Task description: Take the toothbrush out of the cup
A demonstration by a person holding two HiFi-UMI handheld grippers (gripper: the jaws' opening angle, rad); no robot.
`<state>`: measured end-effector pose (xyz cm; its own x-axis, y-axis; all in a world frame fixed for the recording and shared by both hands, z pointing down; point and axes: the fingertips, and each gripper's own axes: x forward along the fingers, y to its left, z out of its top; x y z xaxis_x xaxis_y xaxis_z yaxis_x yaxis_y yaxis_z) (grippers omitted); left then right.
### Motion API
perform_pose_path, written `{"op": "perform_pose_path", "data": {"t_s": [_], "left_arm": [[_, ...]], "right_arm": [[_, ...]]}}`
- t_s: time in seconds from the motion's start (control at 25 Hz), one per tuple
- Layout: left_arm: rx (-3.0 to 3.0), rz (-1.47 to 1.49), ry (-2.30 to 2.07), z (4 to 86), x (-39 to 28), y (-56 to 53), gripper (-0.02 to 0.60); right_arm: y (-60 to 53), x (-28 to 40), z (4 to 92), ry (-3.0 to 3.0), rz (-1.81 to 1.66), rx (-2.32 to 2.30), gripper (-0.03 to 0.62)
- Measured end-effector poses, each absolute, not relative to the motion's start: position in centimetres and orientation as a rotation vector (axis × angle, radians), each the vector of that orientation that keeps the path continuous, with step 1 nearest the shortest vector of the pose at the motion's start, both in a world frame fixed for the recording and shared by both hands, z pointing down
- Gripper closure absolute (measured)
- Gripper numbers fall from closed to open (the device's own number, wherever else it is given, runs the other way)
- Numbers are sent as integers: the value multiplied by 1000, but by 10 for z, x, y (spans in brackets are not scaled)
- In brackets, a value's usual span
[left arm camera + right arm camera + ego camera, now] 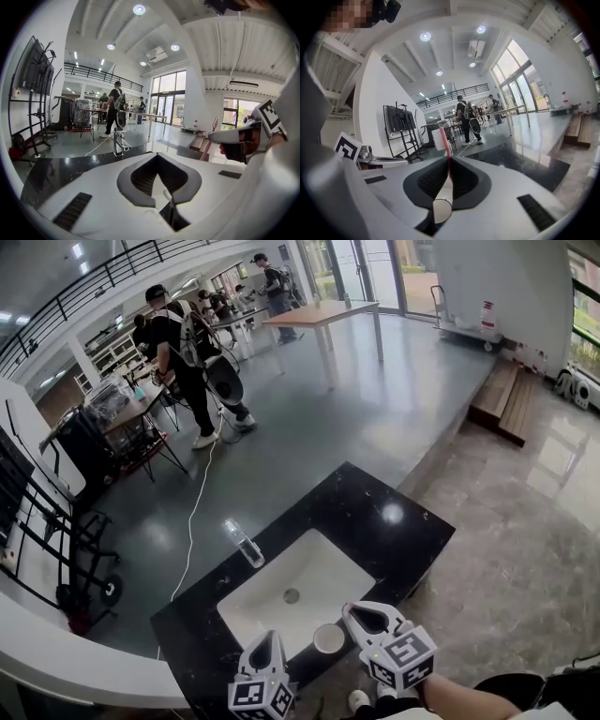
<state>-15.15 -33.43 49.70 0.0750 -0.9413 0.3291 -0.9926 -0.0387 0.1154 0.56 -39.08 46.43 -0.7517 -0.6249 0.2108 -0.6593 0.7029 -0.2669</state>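
Pink toothbrush (445, 187) clamped in the right claw (449, 159).

- The sink (330, 585) is set into the desk (375, 512); the faucet (244, 542) stands on the desk at the sink's far-left edge.
- The cup (328, 638) stands at the sink's near rim, between the two grippers.
- The left gripper (266, 643) is just left of the cup, and the right gripper (364, 617) is just right of it.
- The toothbrush (448, 164) lies between the right gripper's jaws, outside the cup, with its head beyond the tips.
- A long table (319, 313) stands on the floor well behind the desk.
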Motion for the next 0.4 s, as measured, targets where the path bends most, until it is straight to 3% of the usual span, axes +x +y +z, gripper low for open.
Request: {"op": "perform_pose_path", "data": {"t_s": [0.4], "left_arm": [[2054, 234, -1925, 495, -150, -330, 572]], "right_arm": [[-386, 7, 462, -2800, 497, 1062, 592]]}}
